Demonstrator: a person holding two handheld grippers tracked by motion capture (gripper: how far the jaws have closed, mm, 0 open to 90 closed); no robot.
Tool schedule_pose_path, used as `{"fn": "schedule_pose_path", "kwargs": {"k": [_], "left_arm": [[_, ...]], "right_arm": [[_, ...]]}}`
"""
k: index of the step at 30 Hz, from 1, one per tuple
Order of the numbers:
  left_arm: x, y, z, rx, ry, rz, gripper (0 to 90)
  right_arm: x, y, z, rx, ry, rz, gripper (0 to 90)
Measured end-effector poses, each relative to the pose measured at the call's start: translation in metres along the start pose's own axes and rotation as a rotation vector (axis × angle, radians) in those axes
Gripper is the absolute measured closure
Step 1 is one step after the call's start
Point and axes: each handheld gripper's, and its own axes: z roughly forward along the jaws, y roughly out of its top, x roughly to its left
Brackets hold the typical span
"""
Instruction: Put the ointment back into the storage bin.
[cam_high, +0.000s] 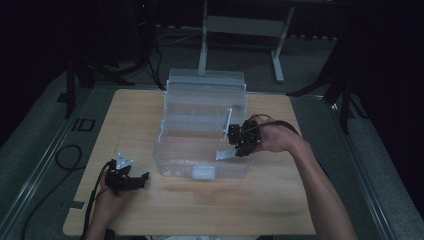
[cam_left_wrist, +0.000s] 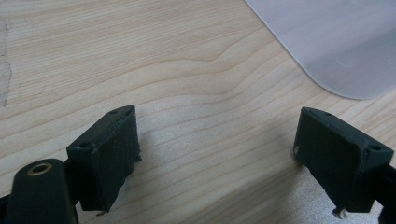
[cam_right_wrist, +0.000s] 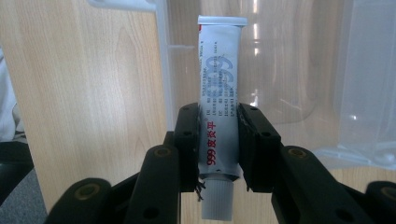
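The ointment tube (cam_right_wrist: 218, 121), white with red "999" print, is sitting clamped crosswise between the pads of the right hand-held gripper (cam_high: 243, 141), cap end towards the camera and crimped end pointing out over the clear plastic storage box (cam_high: 172, 165). In the high view the tube (cam_high: 225, 154) is hanging just inside the box's right front corner, above its floor. The step looks like placing the tube into the box; the next move probably calls for lowering it past the rim, then opening the jaws. The box's tiered trays behind the tube and the near wall are crowding the drop. Left of the box, the left hand-held gripper (cam_high: 131, 181) is resting on the wooden counter (cam_high: 280, 200) with jaws apart, holding nothing.
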Motion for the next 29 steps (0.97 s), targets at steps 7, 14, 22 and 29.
{"fn": "schedule_pose_path", "kwargs": {"k": [7,14,22,29], "left_arm": [[0.000,0.000,0.000,-0.001,0.000,0.000,14.6],[0.000,0.000,0.000,-0.002,-0.002,-0.001,14.6],[0.000,0.000,0.000,-0.002,-0.001,0.000,14.5],[0.000,0.000,0.000,-0.002,-0.001,0.000,14.5]], "right_arm": [[-0.003,0.004,0.007,0.001,0.001,0.008,70.2],[-0.005,-0.004,0.010,-0.009,-0.041,0.048,48.9],[-0.004,-0.025,-0.003,-0.029,-0.071,0.105,44.6],[0.010,-0.047,-0.005,-0.046,-0.092,0.144,42.4]]}}
